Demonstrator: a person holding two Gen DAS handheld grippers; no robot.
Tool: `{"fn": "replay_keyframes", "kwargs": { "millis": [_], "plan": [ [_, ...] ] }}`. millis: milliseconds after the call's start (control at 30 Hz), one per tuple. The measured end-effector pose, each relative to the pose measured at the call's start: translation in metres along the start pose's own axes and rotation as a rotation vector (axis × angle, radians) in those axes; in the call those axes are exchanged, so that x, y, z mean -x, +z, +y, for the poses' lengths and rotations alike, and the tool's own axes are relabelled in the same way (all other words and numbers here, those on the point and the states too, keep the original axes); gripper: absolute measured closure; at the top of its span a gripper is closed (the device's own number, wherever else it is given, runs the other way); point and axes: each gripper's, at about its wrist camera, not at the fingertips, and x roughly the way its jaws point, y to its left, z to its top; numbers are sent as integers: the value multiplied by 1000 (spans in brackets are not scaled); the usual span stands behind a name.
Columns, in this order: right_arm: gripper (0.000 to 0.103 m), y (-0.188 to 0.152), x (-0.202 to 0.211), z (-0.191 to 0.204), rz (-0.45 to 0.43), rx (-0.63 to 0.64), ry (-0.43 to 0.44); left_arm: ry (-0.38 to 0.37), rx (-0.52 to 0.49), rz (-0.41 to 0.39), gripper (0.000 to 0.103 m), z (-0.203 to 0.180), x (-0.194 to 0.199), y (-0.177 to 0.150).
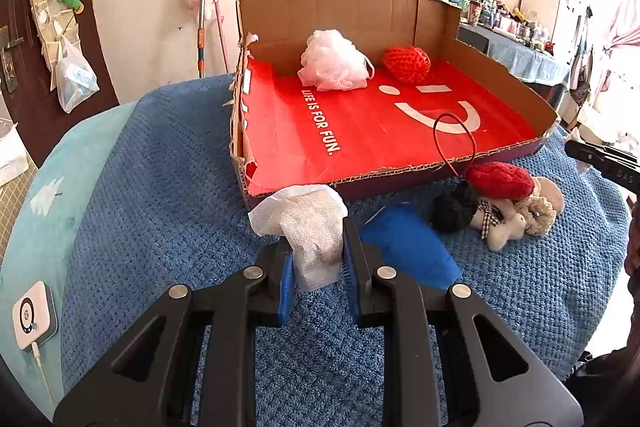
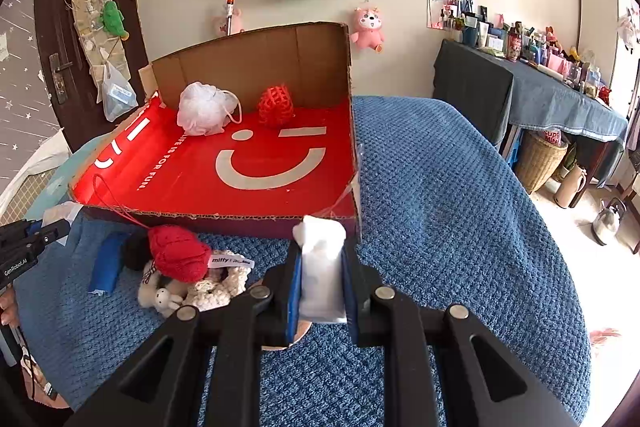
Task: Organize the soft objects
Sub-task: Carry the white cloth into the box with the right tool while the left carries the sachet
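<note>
Two soft balls, white mesh [image 1: 334, 61] and red knit [image 1: 406, 63], sit far inside the red-lined cardboard box [image 1: 500, 67]. Nearer, the left gripper [image 1: 316, 267] clamps a crumpled white gauze pouch [image 1: 308, 227]; the right gripper [image 2: 322, 279] clamps a smooth white packet [image 2: 322, 267].

The lower part of a white mesh pouch [image 1: 310, 227] disappears between the clamped pads of the left gripper [image 1: 317, 267], which also cover the near end of a blue cloth [image 1: 404, 247]. In the right wrist view, a white packet [image 2: 322, 267] is pinched out of sight at its sides, and a round tan object [image 2: 298, 335] beneath the right gripper [image 2: 322, 291] stays unidentifiable. Bottles on the side table [image 2: 560, 95] are too small to read.
</note>
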Motion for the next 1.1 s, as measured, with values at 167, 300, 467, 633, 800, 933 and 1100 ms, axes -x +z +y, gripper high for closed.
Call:
{"fn": "replay_keyframes", "kwargs": {
  "millis": [167, 300, 467, 633, 800, 933, 1100],
  "plan": [
    [83, 6, 5, 3, -24, 4, 10, -5, -13, -22, 84, -4, 4, 7],
    [83, 18, 10, 12, -52, 24, 24, -18, -27, -40, 84, -10, 5, 20],
    [83, 38, 3, 28, -68, 70, 40, -40, -49, -52, 84, -18, -3, 39],
    [83, 55, -22, 40, -49, 115, 42, -58, -65, -35, 84, -22, -23, 56],
    [83, 66, -55, 46, -1, 150, 17, -68, -86, 7, 84, -27, -53, 68],
    [83, 69, -79, 51, 53, 178, -15, -70, -88, 39, 84, -29, -73, 73],
    [83, 69, -98, 51, 117, 196, -32, -80, -93, 78, 84, -29, -90, 74]
  ]
}}
